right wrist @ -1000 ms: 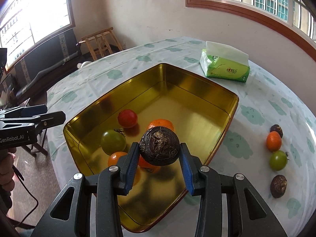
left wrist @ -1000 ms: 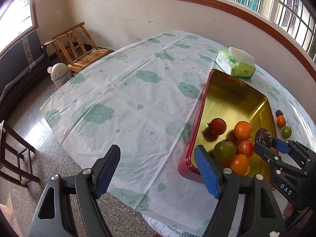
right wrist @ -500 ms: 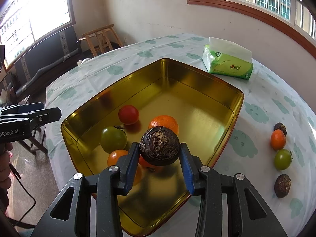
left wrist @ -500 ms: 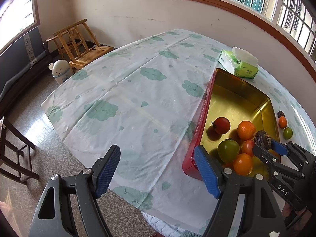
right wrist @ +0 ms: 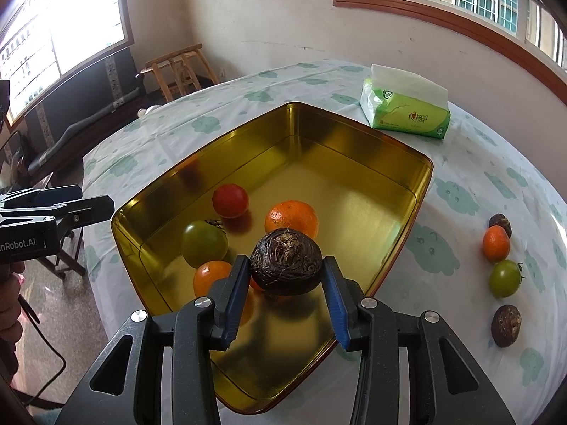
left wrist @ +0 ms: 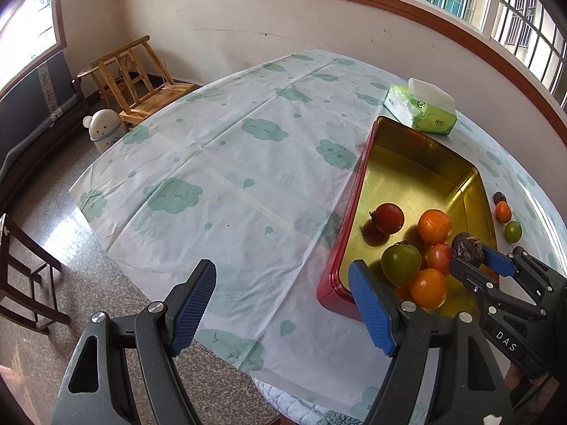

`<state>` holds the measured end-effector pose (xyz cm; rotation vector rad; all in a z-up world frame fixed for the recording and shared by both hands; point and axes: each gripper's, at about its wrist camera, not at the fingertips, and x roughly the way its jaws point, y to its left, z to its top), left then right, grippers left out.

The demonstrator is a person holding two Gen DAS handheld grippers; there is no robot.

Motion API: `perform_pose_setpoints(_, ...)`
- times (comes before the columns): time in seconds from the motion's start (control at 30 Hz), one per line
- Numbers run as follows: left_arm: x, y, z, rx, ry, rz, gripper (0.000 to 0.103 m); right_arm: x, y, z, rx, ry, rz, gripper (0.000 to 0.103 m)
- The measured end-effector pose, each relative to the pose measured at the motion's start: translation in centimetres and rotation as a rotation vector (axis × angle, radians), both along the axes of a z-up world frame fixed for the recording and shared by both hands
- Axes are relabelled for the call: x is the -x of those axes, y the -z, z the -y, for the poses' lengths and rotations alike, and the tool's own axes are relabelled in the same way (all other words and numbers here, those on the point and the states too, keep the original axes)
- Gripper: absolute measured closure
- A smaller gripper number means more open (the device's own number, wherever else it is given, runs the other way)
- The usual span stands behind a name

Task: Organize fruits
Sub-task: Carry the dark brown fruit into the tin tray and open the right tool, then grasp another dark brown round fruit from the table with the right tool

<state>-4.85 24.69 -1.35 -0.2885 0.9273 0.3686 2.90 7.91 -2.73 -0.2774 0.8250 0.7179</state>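
Here, right hand-held gripper (right wrist: 286, 272) clamping one dark brown fruit (right wrist: 286, 264), left hand-held gripper (left wrist: 281, 301) wide, empty; tin (right wrist: 354, 163) holding five fruits

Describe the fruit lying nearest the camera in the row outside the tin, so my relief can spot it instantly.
Start at the gold tin on the cloud-print tablecloth. To its right four loose fruits run in a line toward the camera. The nearest one is the dark brown fruit, rough and dull, just below the green tomato; its far twin is half hidden behind an orange.

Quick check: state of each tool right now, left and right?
Left tool: open, nothing between its fingers.
Right tool: shut on a dark brown fruit, over the tin.
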Motion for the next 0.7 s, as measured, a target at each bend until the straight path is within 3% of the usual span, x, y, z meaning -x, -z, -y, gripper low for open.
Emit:
perform_pose_setpoints(0.43, -0.2, -0.1, 0.7, 0.007, 0.021, -0.001, 0.029, 0.1, -0.2, 0.3, -0.004, 0.002, 0.005, 0.059)
perform_pose_setpoints(0.57, -0.2, -0.1, 1.0, 0.004, 0.027, 0.0, 0.029, 0.4, -0.7, 0.6, -0.011, 0.006, 0.023, 0.051)
perform_pose_setpoints(0.7, -0.3, -0.3, 1.3, -0.002, 0.035, 0.003, 0.029, 0.7, -1.4, 1.3, -0.029, 0.014, 0.04, 0.051)
